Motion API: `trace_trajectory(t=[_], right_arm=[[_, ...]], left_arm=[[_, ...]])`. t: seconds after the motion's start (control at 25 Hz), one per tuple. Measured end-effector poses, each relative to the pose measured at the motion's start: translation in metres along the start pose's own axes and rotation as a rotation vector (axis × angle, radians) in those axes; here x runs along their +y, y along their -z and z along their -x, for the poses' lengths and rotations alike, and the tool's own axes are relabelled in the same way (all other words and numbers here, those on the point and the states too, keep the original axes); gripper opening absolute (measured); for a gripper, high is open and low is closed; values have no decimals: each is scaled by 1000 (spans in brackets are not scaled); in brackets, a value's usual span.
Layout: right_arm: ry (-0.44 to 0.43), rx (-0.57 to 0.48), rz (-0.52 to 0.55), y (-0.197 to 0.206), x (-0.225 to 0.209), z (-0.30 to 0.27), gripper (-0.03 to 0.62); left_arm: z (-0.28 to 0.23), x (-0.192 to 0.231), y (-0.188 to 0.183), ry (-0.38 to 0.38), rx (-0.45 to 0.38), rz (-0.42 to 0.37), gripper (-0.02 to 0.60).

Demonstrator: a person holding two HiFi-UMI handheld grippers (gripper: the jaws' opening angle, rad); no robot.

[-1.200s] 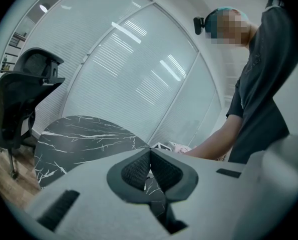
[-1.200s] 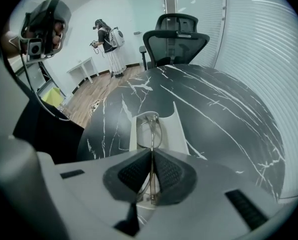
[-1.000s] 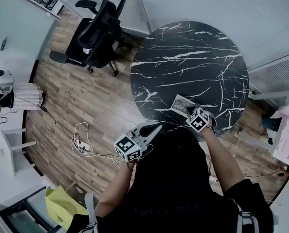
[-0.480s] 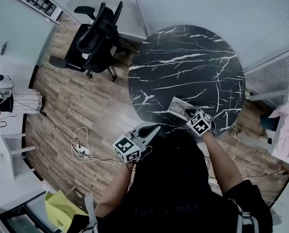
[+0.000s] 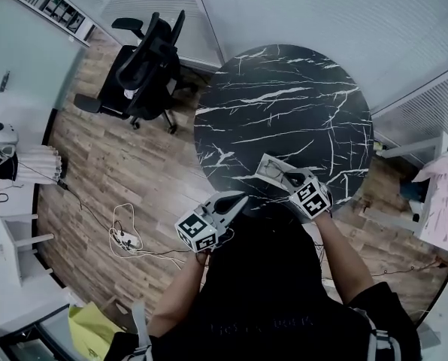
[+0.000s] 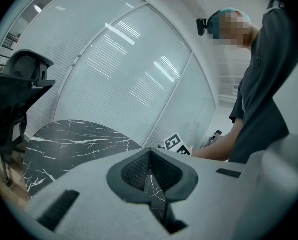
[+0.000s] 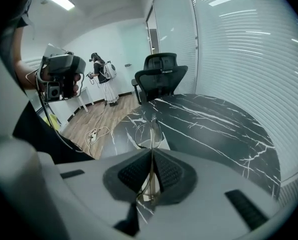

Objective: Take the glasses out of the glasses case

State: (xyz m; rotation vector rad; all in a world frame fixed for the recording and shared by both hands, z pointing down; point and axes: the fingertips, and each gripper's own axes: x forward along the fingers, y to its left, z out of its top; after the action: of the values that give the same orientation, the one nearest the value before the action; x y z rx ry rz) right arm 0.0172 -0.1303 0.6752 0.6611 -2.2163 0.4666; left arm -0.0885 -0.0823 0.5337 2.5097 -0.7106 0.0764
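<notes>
While the right tongs (image 7: 151, 168) were clamped on the glasses (image 7: 148, 130) frame above the tabletop (image 5: 284, 104), plain only in the right gripper view, the left tongs (image 6: 149, 166) sat closed, empty. Head view alone showed the glasses case (image 5: 267, 168) open beside them.

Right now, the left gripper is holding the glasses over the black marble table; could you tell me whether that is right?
Not quite: the right gripper, not the left, holds the glasses over the black marble table. The right gripper view shows its jaws shut on the frame; the left gripper is shut on nothing.
</notes>
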Motion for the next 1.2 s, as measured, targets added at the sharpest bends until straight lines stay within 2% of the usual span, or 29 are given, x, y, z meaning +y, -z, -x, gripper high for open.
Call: trace_trajectory(t=[0.6, 1.2], right_arm=[[8, -115, -41, -14, 9, 40, 38], [13, -230, -127, -23, 18, 84, 37]], left_arm=[[-6, -5, -4, 13, -5, -11, 18], [-10, -8, -5, 38, -2, -8, 18]])
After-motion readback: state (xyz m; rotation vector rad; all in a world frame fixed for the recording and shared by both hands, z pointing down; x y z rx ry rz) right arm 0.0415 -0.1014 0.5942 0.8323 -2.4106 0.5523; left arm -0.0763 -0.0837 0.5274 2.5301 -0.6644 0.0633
